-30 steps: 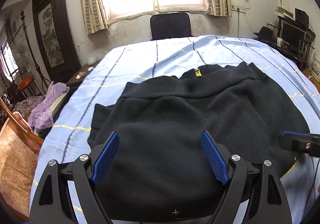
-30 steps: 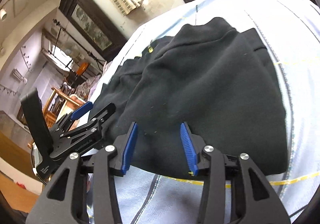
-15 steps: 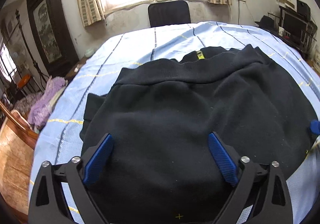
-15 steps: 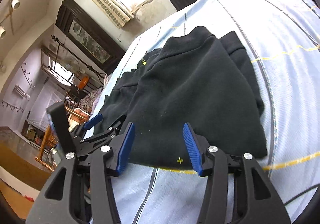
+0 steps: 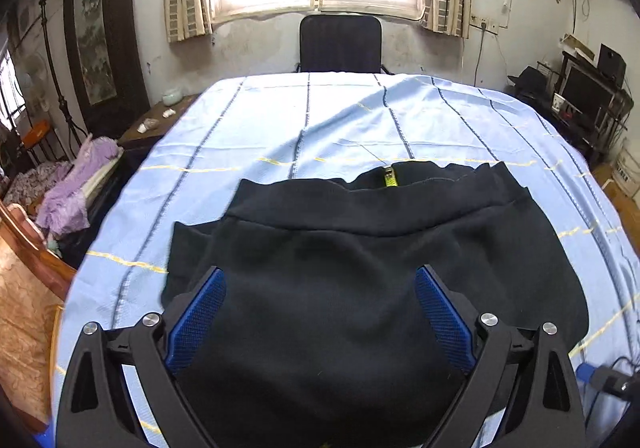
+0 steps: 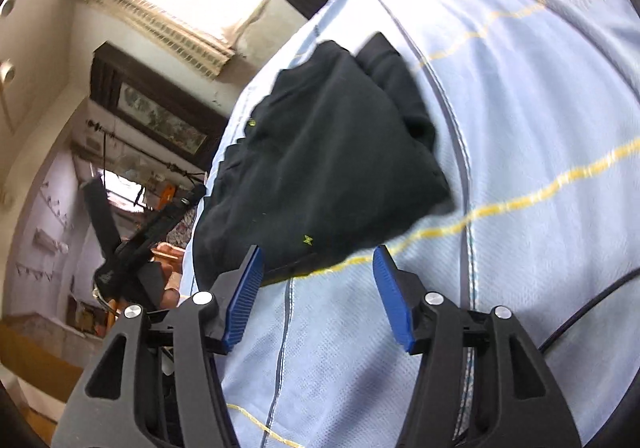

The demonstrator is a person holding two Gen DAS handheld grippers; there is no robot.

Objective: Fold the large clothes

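Blue striped cloth point(image 5: 280, 136) covers desk; folded black garment point(image 5: 360, 268) lies flat. Left gripper point(image 5: 320, 312) spread wide above it, empty. Right gripper point(image 6: 318, 284) opening, nothing gripped.

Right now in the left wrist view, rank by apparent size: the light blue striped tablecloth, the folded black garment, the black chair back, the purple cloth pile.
1. Light blue striped tablecloth
2. Folded black garment, enlarged by nearness
3. Black chair back and purple cloth pile: look alike, unranked

Black garment point(image 5: 360, 288); pale-blue striped cloth point(image 5: 320, 120)
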